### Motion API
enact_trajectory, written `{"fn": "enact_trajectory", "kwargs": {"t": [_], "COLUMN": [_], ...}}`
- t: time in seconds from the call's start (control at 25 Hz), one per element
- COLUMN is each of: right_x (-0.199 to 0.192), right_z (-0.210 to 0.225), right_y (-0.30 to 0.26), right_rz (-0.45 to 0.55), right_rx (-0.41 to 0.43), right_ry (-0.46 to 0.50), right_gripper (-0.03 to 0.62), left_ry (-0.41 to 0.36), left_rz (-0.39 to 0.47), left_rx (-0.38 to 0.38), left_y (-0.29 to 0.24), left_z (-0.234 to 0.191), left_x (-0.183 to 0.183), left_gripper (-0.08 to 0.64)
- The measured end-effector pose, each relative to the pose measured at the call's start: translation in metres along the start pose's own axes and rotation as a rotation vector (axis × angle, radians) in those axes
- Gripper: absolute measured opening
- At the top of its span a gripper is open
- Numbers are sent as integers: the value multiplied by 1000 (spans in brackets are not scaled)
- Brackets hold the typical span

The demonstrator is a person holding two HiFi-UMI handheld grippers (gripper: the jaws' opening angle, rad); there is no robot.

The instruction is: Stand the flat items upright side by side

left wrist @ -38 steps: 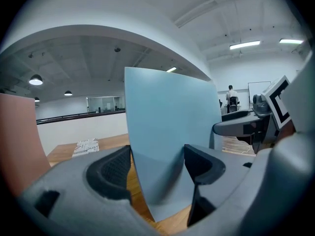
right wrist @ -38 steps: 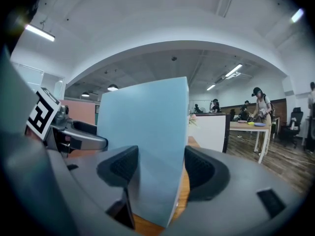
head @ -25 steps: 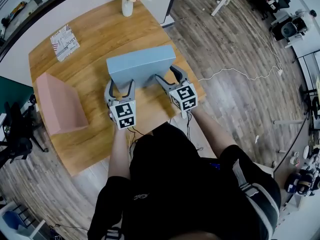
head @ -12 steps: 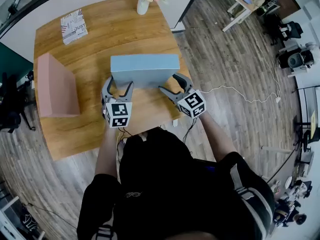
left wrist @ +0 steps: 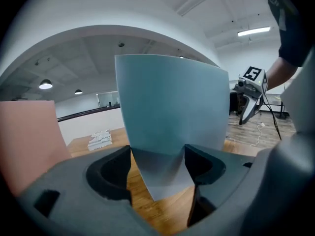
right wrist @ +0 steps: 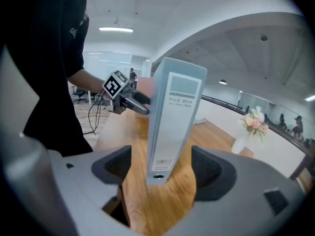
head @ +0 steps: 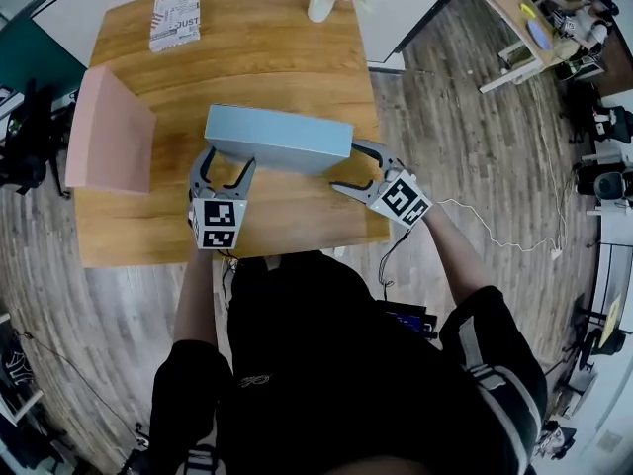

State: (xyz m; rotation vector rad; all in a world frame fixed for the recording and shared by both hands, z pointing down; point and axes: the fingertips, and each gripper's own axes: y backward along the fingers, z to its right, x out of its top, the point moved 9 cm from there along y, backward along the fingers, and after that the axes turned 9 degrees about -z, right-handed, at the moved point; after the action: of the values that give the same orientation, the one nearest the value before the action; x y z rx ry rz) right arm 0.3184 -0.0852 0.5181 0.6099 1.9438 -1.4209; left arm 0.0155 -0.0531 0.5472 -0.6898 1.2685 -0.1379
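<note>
The blue file box (head: 277, 137) stands upright on its long edge near the middle of the wooden bench (head: 287, 47), with its length running from 9 to 3 o'clock. The pink file box (head: 109, 142) also stands upright, well apart from it toward 9 o'clock, close to the bench's edge.

The left hand-held gripper (head: 226, 158) sits at about 7 o'clock of the blue box. Its jaws are apart and straddle the box's lower near corner: one jaw lies past the end face and the other lies in front of the long face. Whether the tips touch the box cannot be made out.

The right hand-held gripper (head: 346, 166) is at the box's 3 o'clock end. Its jaws have just been opening and now stand wide. The narrow spine, labelled "FILE BOX", stands between them with bench showing on both sides, so nothing is clamped.

A printed booklet (head: 175, 18) lies flat at the bench's 11 o'clock corner. A white vase of flowers (head: 321, 3) stands at the far edge near 1 o'clock. The person (head: 326, 364), in dark clothing, stands at the bench's 6 o'clock side.
</note>
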Motion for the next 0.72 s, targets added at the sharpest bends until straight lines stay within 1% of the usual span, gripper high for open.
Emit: {"fn": "enact_trajectory", "kwargs": {"t": [0.08,0.12,0.24,0.28,0.4,0.44,0.52,0.72], "right_x": [6,10,22,25,29,29,29,39], "right_z": [13,18,26,27,30,31,32,21], "right_y": [-6,-9,-15,-17,-24,-26,-29,-34], "right_rz": [22,41,120,144,205,222,243,264], "right_rx": [63,92,151,159,173,181,194,182], "right_ry": [50,59,50,49,45,41,35,19], "right_gripper": [400,411,415,402,317,310,305,302], "left_ry": [-9,-14,0,6,-13,-20,-7,89], "left_rz": [-22,-28,-40,-45,-85,-102,-129,-171], "left_rx": [30,45,80,96,165,190,239,368], "left_y": [1,1,5,9,26,35,56,120], "left_z": [2,4,8,8,10,11,9,-13], "left_x": [1,2,5,6,-1,-6,-17,-48], "left_gripper": [351,351,351,351,351,353,353,353]}}
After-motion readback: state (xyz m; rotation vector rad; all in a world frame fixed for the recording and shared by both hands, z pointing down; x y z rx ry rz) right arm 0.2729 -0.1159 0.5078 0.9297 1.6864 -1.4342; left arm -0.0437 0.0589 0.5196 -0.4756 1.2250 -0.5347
